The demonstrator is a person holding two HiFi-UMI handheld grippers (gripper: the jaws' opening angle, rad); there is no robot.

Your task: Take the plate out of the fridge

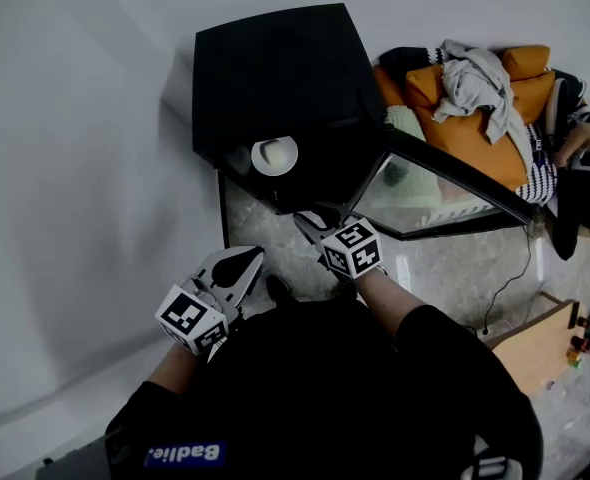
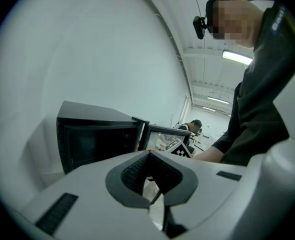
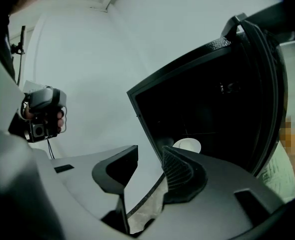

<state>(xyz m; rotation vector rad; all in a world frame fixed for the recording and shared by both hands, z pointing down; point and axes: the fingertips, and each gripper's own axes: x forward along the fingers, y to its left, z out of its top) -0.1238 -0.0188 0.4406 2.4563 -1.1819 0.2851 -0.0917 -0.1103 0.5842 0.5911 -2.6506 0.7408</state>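
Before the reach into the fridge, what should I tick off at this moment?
1. Fridge door open: ok.
2. Plate visible inside the fridge: ok.
3. Right claw open and empty: ok.
4. Right claw around the plate's rim: not ok; the plate lies further in, right of the gap.
5. Left claw out of the way: ok; shut, back from the opening.
6. Anything on the plate: cannot tell.

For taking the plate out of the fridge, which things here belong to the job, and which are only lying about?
Job: plate, fridge, its open door, right tongs (open), left tongs (shut).
Lying about: orange cushions, grey clothes, wooden box.
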